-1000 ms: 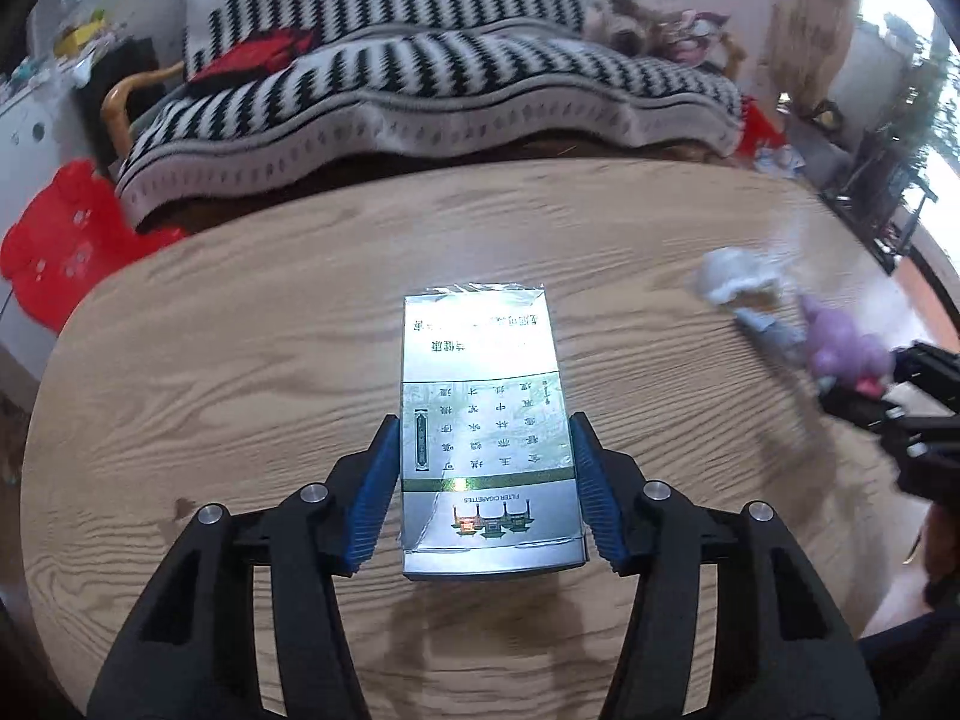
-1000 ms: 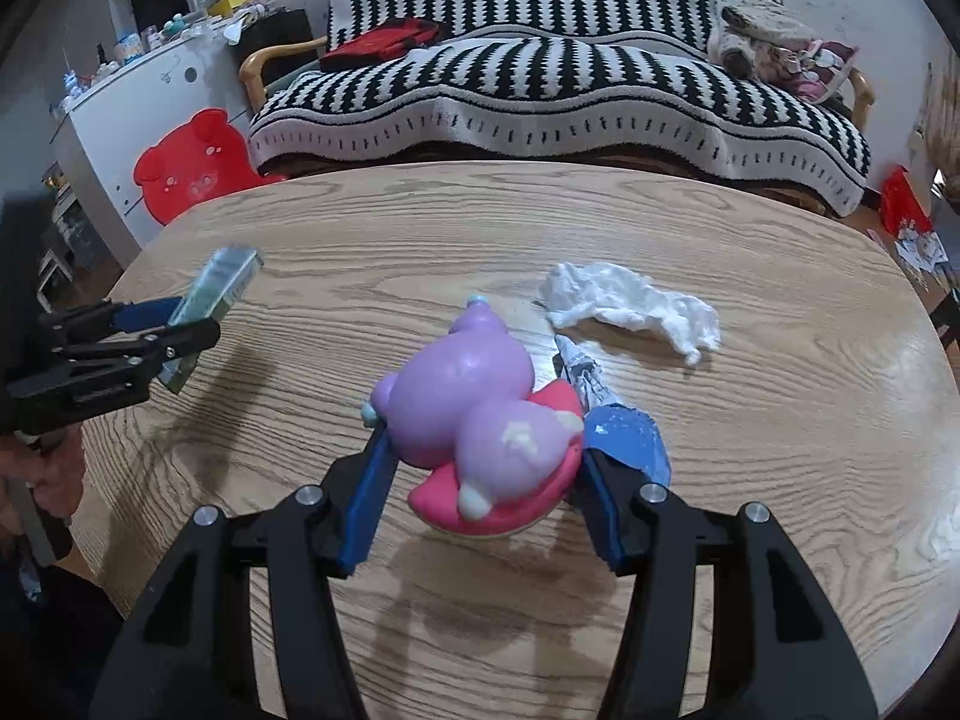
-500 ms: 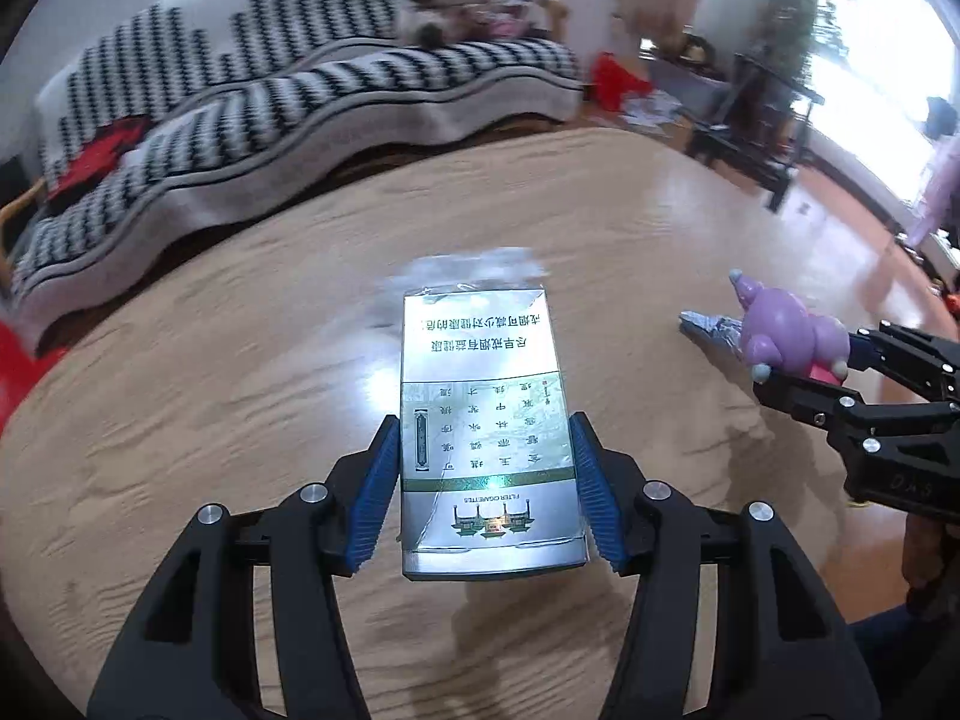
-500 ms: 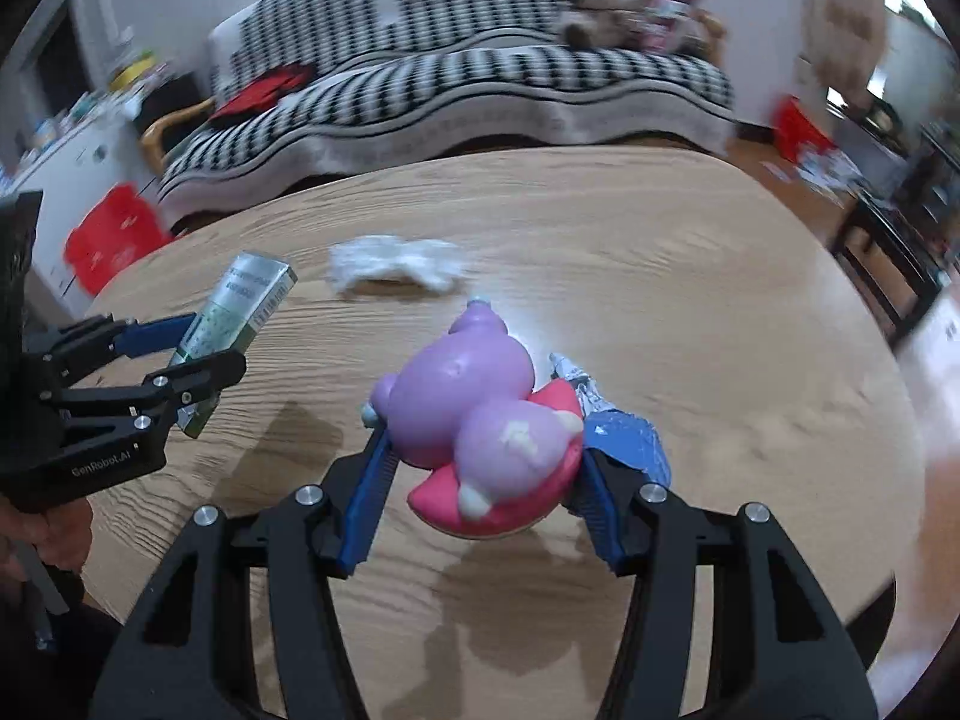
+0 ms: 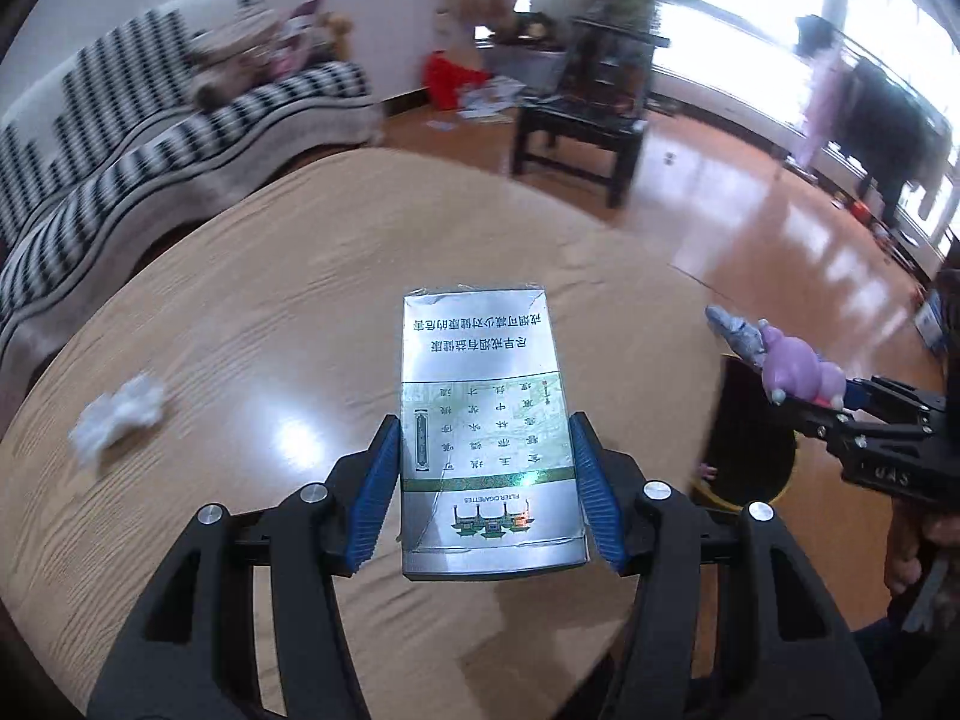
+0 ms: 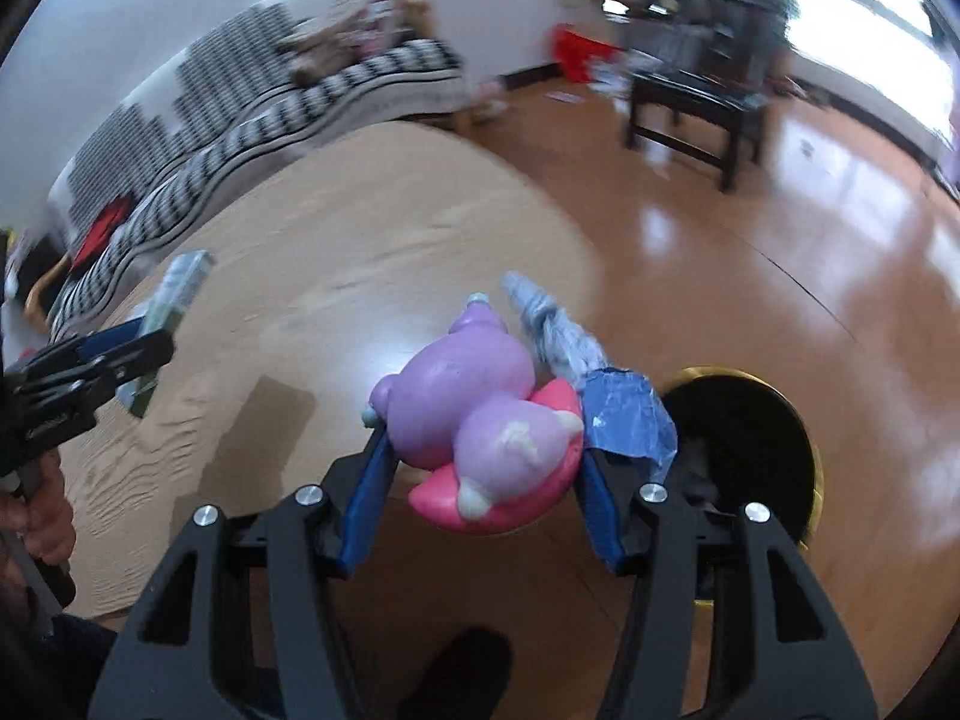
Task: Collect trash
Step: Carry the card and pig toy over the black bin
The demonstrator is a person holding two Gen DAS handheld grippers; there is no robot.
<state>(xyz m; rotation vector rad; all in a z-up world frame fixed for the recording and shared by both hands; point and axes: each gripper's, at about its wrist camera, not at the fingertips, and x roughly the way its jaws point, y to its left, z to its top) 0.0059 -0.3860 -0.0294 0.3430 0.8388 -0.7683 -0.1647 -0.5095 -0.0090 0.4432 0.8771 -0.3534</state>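
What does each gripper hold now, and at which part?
Left gripper: the cigarette pack, jaws on its long side edges near its lower end. Right gripper: the purple toy, gripped across its sides.

The left gripper tilts steeply downward, its jaws clamped on the sides of a cigarette pack. The right gripper, to the right of the left gripper, tilts down too, its jaws clamped on a purple toy. A hand grips the left gripper's handle.
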